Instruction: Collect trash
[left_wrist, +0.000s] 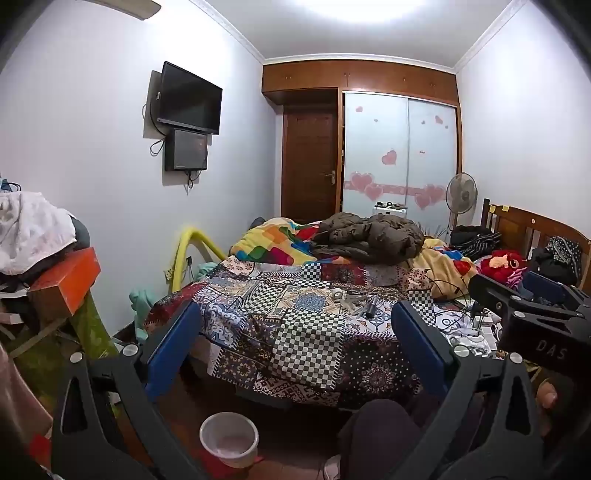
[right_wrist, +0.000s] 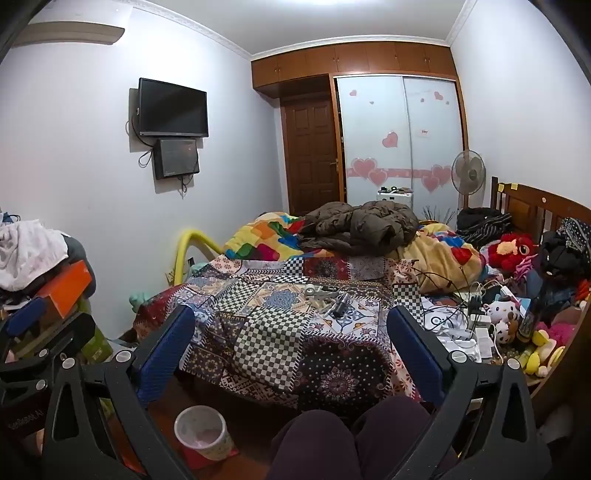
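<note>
Small litter (left_wrist: 354, 301) lies on the patchwork bedspread (left_wrist: 306, 347): a white tape roll (left_wrist: 337, 294), pale scraps and a dark cylinder (left_wrist: 371, 308). The right wrist view shows the same litter (right_wrist: 328, 299) mid-bed. A white trash bin (left_wrist: 229, 439) stands on the floor by the bed's near edge, also seen as the bin (right_wrist: 201, 432) at lower left. My left gripper (left_wrist: 295, 332) is open and empty, held short of the bed. My right gripper (right_wrist: 291, 339) is open too, with nothing between its blue pads (right_wrist: 413, 343).
A brown jacket (left_wrist: 369, 236) and colourful blankets (left_wrist: 273, 243) cover the far bed. Cables, chargers (right_wrist: 469, 325) and plush toys (right_wrist: 509, 251) crowd the right side. A cluttered pile with an orange box (left_wrist: 66, 284) stands left. The person's knees (right_wrist: 332, 443) are below.
</note>
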